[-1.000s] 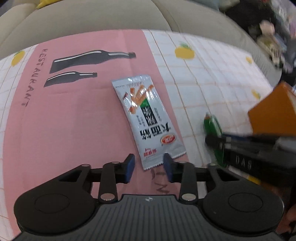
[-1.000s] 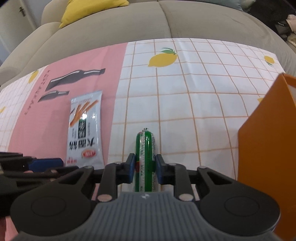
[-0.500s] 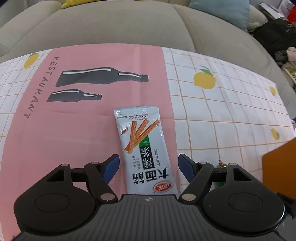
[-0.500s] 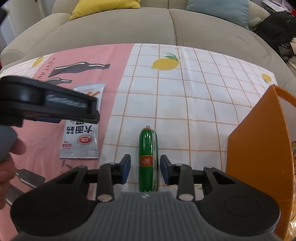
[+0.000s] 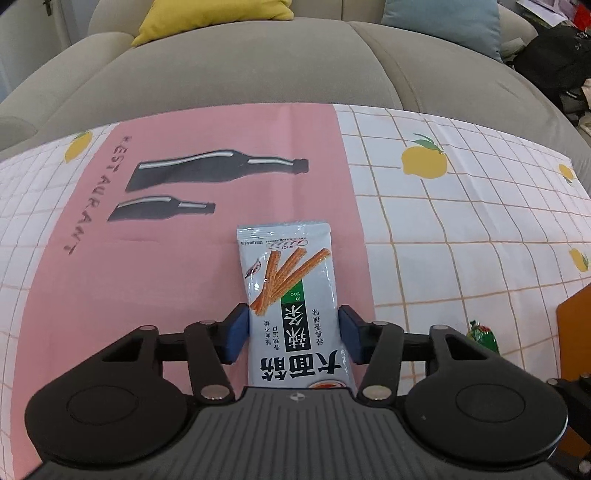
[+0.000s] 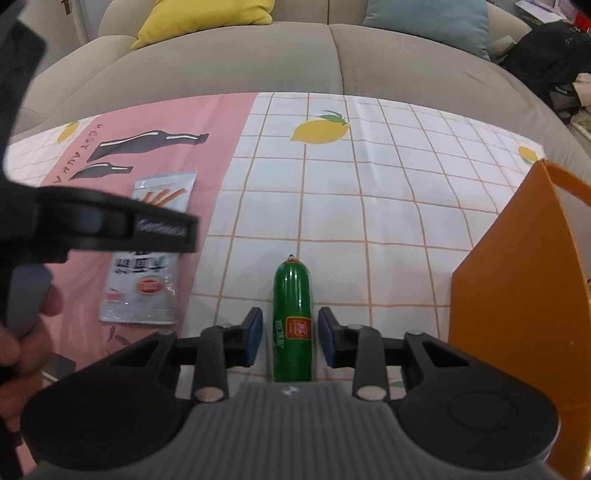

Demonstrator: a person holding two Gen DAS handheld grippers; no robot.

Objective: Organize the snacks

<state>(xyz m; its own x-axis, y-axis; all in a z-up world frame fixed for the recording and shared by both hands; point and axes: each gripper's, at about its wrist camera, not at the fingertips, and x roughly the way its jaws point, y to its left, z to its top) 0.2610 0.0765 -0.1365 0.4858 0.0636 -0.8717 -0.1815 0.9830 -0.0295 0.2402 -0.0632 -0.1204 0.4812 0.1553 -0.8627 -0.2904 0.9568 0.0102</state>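
The left tongs (image 5: 293, 334) are closing around the snack packet (image 5: 291, 295), which is lying flat on the pink part of the tablecloth (image 5: 147, 295) covering the desk. The blue pads (image 5: 236, 334) are sitting right at the packet's two long edges, about halfway along it. The foil is not buckling between them, so they are still standing apart. The packet's near end, with its red logo, is disappearing under the tongs' black body. Its far end, with the printed orange sticks, is pointing away towards the bottle print.

The right tongs (image 6: 290, 332) are straddling the green sausage (image 6: 292, 317) on the white checked part of the cloth. A narrow gap is showing on each side, so they are standing slightly apart, not clamping it. The sausage's near end is hiding under the tongs' body. Its knotted tip is pointing away.

In the right wrist view the left tongs' blurred black frame is cutting across the middle of the packet. A hand (image 6: 22, 347) is gripping the handle at the left edge, only partly in frame. The orange box (image 6: 517, 295) is standing just to the right of the sausage, cut off by the frame. I cannot tell what is inside it.

Beyond the desk the grey sofa (image 5: 240, 74) is filling the background. A yellow cushion (image 5: 214, 14) and a blue cushion (image 5: 443, 22) are resting on it, both cropped at the top. A dark bag (image 6: 546, 51) is lying at the far right.
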